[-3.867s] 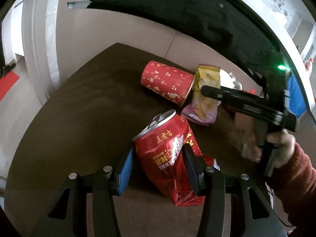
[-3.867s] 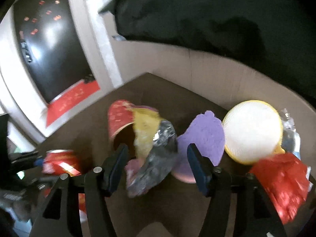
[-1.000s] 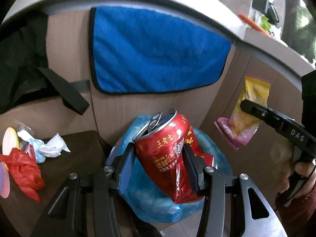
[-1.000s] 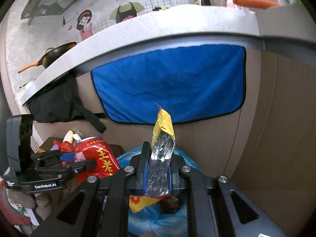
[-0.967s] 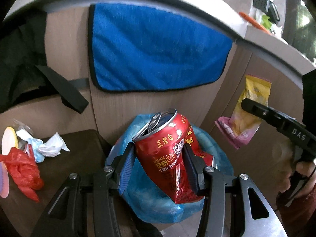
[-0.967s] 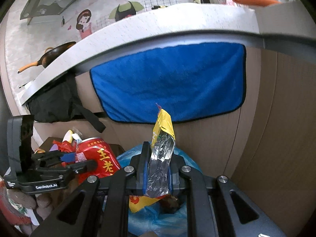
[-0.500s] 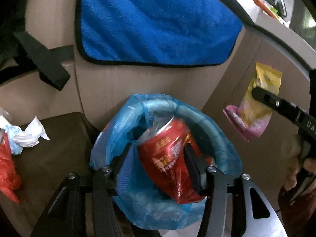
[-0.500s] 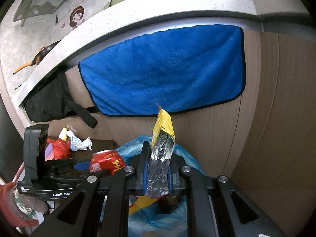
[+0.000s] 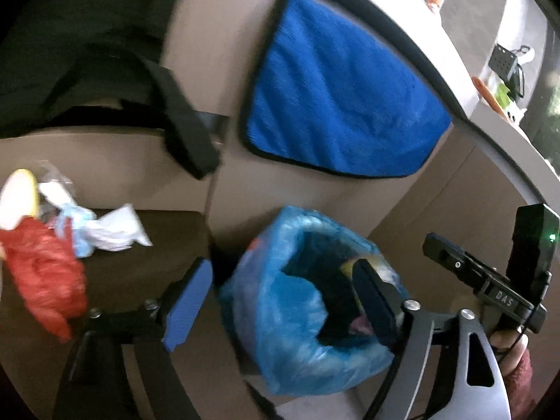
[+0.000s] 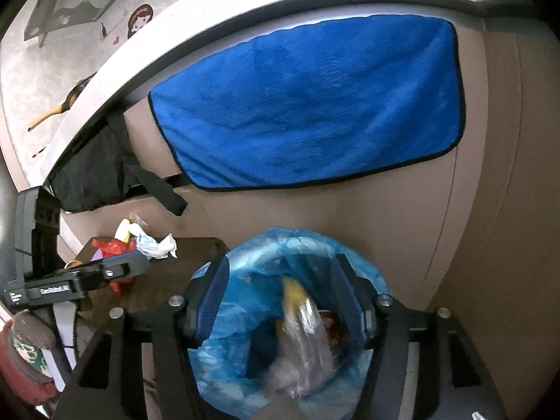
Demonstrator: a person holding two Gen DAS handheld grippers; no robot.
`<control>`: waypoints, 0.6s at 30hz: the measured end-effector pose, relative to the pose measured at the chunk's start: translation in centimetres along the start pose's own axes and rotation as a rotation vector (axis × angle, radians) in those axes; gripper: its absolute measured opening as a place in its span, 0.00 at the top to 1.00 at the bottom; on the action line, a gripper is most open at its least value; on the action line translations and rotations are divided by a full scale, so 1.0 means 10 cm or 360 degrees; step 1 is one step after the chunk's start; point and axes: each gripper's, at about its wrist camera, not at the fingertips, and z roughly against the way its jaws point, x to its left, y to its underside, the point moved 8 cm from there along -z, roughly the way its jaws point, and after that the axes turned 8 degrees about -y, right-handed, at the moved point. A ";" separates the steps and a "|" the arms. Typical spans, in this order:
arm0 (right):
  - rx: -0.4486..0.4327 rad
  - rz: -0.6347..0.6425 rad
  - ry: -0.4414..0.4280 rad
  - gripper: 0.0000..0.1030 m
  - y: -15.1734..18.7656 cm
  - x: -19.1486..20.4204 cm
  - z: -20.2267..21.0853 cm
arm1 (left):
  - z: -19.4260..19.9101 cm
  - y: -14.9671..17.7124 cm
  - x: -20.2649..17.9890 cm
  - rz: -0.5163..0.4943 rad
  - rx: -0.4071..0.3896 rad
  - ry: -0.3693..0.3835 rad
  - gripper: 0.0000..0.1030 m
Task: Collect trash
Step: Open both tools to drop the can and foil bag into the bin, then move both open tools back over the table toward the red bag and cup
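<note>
Closest in, the right gripper (image 10: 280, 308) hangs directly over the mouth of the blue-lined bin (image 10: 245, 360); its jaws have just been opening and stand apart, and the yellow-and-silver snack wrapper (image 10: 297, 329) lies blurred below and between them inside the liner, touching neither pad, so it reads as released. The left gripper (image 9: 280, 301) is beside it, its jaws also just opened wide and holding nothing; its right finger sits over the bin's opening while its left finger sits over the edge of the brown desk (image 9: 168, 231). The trash left to collect lies to the left of both grippers and farther out: a red crumpled bag (image 9: 42, 273), white and pale blue tissue (image 9: 105, 231) and a yellow-rimmed disc (image 9: 17, 192), bunched at the desk's far left edge against the wall. The left gripper is clearly the nearer one, so the next reach probably belongs to it, swinging leftward and forward away from the bin. The pile shows no clear long axis.
</note>
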 end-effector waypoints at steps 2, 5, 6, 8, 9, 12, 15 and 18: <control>0.0004 -0.0001 0.0005 0.44 0.01 0.03 -0.02 | 0.11 0.01 0.10 0.0007 -0.0034 -0.0034 0.14; 0.0008 -0.0012 0.0000 0.44 0.03 0.07 -0.02 | 0.31 0.01 0.30 -0.0001 -0.0101 -0.0116 0.12; 0.0009 -0.0014 0.0001 0.44 0.03 0.09 -0.01 | 0.40 0.02 0.37 -0.0007 -0.0129 -0.0145 0.10; 0.0007 -0.0018 0.0007 0.44 0.04 0.14 0.00 | 0.55 0.05 0.52 -0.0026 -0.0176 -0.0203 0.07; 0.0006 -0.0015 0.0007 0.44 0.04 0.16 0.01 | 0.63 0.07 0.62 -0.0033 -0.0200 -0.0242 0.07; -0.0013 -0.0008 0.0022 0.44 0.05 0.29 0.03 | 0.84 0.15 0.97 -0.0008 -0.0246 -0.0347 0.07; -0.0049 0.0030 0.0035 0.44 0.03 0.50 0.03 | 1.05 0.25 1.36 0.0050 -0.0287 -0.0466 0.07; -0.0081 0.0105 0.0015 0.44 0.03 0.83 0.00 | 1.31 0.36 1.84 0.0164 -0.0317 -0.0563 0.07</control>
